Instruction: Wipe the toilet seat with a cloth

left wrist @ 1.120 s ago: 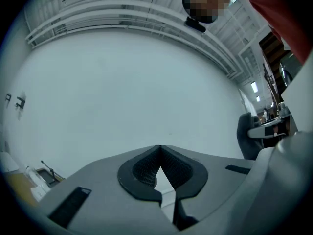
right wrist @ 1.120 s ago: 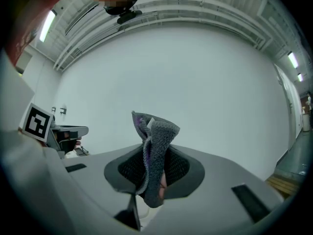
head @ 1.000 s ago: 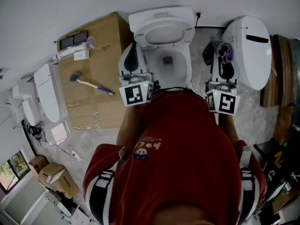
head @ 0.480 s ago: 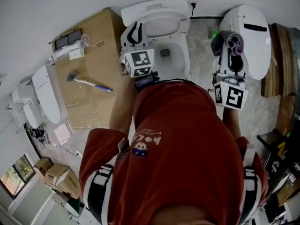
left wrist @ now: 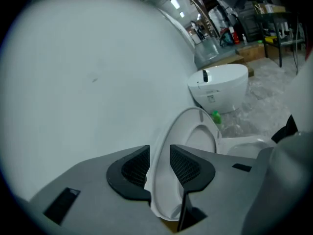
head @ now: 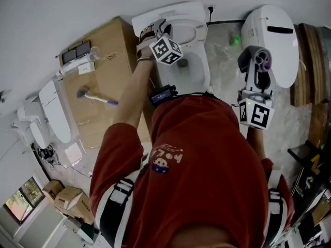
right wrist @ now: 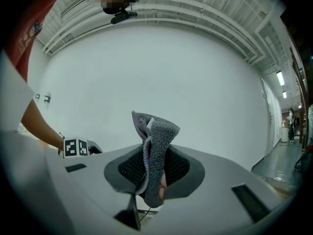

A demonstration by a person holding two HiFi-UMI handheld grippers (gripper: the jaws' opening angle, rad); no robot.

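The white toilet (head: 199, 71) stands at the top of the head view with its lid (head: 170, 12) raised against the wall. My left gripper (head: 150, 30) reaches to the lid's left edge. In the left gripper view the upright lid (left wrist: 195, 136) runs between the pads of the left gripper (left wrist: 160, 163), whose jaws are opening. My right gripper (head: 257, 61) hangs to the right of the toilet, shut on a grey cloth (head: 262, 60) with a purple side. The cloth (right wrist: 154, 146) sticks up out of the right gripper (right wrist: 154, 169).
A second white toilet (head: 271, 40) stands close to the right gripper. A cardboard box (head: 103, 76) left of the toilet carries a brush (head: 95, 96). Loose white toilet parts (head: 54, 118) lie further left. Wooden boards (head: 310, 71) stand at the right.
My left gripper has gone from the toilet's left rim up to the raised lid at the back, and its arm has stretched forward. The right gripper has stayed beside the second toilet with the cloth.
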